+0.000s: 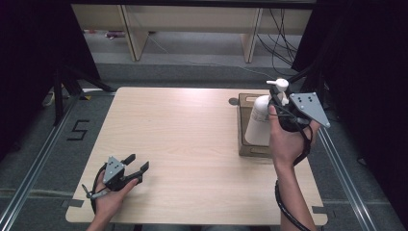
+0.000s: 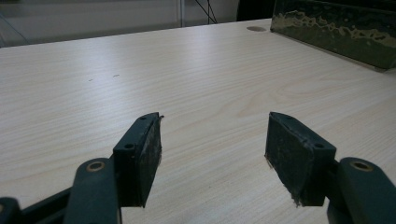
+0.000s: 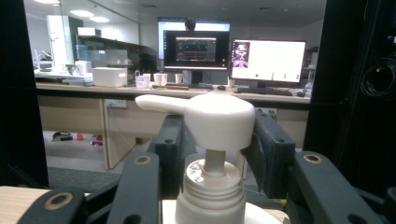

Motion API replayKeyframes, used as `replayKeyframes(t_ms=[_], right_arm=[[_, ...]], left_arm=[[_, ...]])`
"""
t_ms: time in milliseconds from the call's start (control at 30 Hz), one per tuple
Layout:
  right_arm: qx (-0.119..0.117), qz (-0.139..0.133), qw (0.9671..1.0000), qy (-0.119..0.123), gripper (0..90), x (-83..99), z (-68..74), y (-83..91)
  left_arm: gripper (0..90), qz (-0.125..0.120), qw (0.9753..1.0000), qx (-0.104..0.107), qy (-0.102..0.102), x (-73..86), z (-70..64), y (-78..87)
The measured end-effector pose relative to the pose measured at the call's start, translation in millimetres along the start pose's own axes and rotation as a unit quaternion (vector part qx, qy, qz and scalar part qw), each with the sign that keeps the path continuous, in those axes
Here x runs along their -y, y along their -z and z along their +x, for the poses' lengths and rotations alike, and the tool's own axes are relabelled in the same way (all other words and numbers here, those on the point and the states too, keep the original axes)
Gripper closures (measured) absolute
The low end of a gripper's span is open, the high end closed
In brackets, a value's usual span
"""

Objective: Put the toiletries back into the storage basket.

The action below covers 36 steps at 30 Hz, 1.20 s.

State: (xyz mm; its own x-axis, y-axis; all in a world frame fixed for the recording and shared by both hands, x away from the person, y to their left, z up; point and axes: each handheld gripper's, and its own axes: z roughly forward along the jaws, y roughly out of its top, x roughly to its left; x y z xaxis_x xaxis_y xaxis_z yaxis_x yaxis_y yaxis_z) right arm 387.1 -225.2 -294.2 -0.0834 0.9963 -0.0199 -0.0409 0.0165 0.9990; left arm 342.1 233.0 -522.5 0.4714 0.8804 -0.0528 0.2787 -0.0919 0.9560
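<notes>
A white pump bottle (image 1: 258, 120) hangs upright over an open brown cardboard box (image 1: 245, 103) at the table's right side. My right gripper (image 1: 279, 99) is shut on its neck just under the pump head (image 1: 278, 85). In the right gripper view the pump head (image 3: 212, 119) sits between the two black pads (image 3: 170, 149), its spout pointing left. Whether the bottle's base touches the box I cannot tell. My left gripper (image 1: 136, 163) rests low over the table's near left corner, open, with nothing between its fingers (image 2: 140, 156).
The light wooden table (image 1: 178, 130) has a small round grommet (image 1: 233, 101) beside the box. The box wall (image 2: 336, 30) shows far right in the left gripper view. Table legs and cables lie on the floor beyond; metal rails run along both sides.
</notes>
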Motion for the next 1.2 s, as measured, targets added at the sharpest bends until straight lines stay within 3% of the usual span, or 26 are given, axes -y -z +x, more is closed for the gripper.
replayKeyframes(t_ms=[33, 200, 333, 533, 767, 833, 1200], right_arm=[[-0.002, 0.0, 1.0, 0.009, 60.2, 0.3, -1.4, -1.1], [0.0, 0.007, 1.0, -0.001, 60.2, 2.9, -0.8, -3.0], [0.001, 0.006, 0.9999, 0.013, 60.2, 4.8, -1.3, -5.3], [0.003, 0.011, 0.9999, 0.007, 60.2, 7.9, -1.4, -8.5], [0.004, 0.013, 0.9998, 0.016, 60.2, 12.3, -1.9, -11.3], [0.002, 0.018, 0.9998, 0.007, 60.2, 14.0, -0.7, -12.1], [0.002, 0.023, 0.9996, 0.017, 60.2, 20.2, -1.6, -16.9]], left_arm=[[35.4, 0.0, 1.0, -0.001, 0.0, 0.0, -0.2, -0.3], [35.4, 0.0, 1.0, 0.0, 0.0, 0.0, -0.1, 0.0], [35.4, 0.0, 1.0, 0.0, 0.0, 0.0, -0.3, 0.0], [35.4, -0.002, 1.0, 0.0, 0.001, 0.2, 0.1, -0.6], [35.4, 0.0, 1.0, 0.001, 0.0, 0.0, -0.1, 0.1], [35.4, -0.001, 1.0, 0.0, -0.001, 0.1, -0.2, 0.1], [35.4, 0.0, 1.0, 0.0, -0.002, 0.1, -0.6, 0.1]])
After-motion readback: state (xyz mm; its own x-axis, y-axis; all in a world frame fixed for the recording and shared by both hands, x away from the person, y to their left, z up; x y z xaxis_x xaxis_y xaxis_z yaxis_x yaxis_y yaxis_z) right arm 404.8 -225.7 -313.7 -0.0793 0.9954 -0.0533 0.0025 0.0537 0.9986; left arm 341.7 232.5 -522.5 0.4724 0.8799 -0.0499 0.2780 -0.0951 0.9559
